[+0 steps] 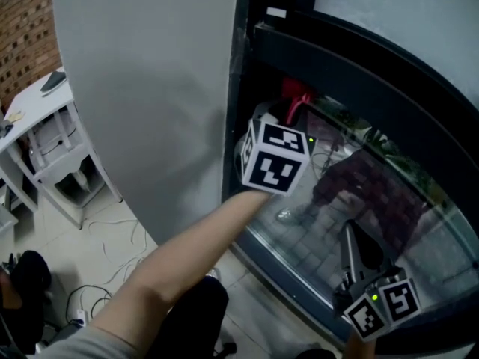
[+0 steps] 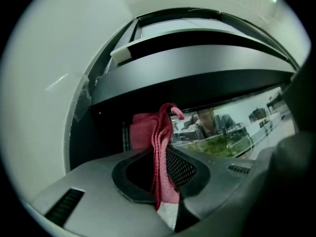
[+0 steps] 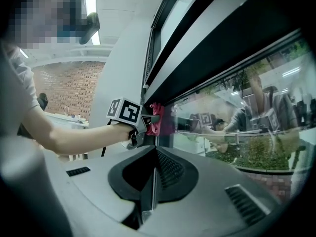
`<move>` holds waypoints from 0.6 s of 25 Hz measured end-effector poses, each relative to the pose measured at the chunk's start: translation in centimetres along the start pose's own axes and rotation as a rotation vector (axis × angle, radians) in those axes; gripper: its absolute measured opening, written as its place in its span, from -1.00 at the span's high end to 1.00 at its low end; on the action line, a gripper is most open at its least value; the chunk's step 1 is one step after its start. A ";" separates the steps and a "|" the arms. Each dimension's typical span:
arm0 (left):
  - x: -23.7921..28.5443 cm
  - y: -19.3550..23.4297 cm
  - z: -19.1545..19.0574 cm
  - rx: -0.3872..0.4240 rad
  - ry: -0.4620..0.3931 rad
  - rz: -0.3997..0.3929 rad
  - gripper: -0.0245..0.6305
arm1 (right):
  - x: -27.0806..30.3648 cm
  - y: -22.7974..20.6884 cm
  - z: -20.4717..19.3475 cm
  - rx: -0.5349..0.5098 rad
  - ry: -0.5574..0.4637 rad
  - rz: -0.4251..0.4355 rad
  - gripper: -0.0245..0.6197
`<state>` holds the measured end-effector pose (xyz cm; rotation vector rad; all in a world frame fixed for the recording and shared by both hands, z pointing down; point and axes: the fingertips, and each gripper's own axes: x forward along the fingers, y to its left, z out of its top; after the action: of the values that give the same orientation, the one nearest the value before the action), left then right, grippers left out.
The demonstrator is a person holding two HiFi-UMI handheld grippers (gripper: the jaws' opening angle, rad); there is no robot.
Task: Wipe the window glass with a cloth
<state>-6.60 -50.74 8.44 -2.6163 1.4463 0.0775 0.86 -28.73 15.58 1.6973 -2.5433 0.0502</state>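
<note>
The pink cloth [image 2: 160, 132] looks soft and ribbed; the window glass [image 1: 389, 200] is glossy and reflective, its dark frame [image 2: 197, 83] smooth, matt.

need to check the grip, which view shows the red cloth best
The left gripper view: the red cloth fills the centre, pinched between the jaws of the left gripper. The head view shows only a red scrap behind the marker cube. The right gripper view shows it small and far off.
</note>
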 end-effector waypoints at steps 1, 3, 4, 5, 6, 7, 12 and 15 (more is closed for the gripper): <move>-0.2 -0.6 0.1 0.000 -0.003 -0.010 0.77 | -0.6 -0.2 0.0 0.003 -0.005 -0.010 0.92; -0.5 -1.8 0.0 -0.008 -0.002 -0.027 0.77 | -1.8 -0.5 -0.2 0.011 -0.010 -0.029 0.92; -0.7 -2.5 -0.1 -0.013 0.000 -0.038 0.77 | -2.4 -0.8 -0.2 0.016 -0.011 -0.040 0.92; -0.8 -3.3 -0.2 -0.015 0.002 -0.050 0.77 | -3.1 -1.1 -0.3 0.020 -0.011 -0.054 0.92; -0.9 -4.1 -0.1 -0.017 0.003 -0.063 0.78 | -3.7 -1.4 -0.2 0.020 -0.010 -0.068 0.92; -1.0 -4.9 0.0 -0.018 0.002 -0.075 0.78 | -4.3 -1.7 -0.2 0.014 -0.007 -0.083 0.92; -1.8 -8.8 0.8 -0.037 -0.004 -0.139 0.78 | -7.7 -2.9 -0.1 0.002 -0.002 -0.140 0.92; -2.5 -11.6 1.1 -0.036 -0.002 -0.190 0.78 | -10.1 -3.9 0.0 0.022 -0.014 -0.172 0.92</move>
<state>1.90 -42.38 8.91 -2.7671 1.1991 0.0851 8.33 -20.96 14.58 1.9233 -2.4041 0.0558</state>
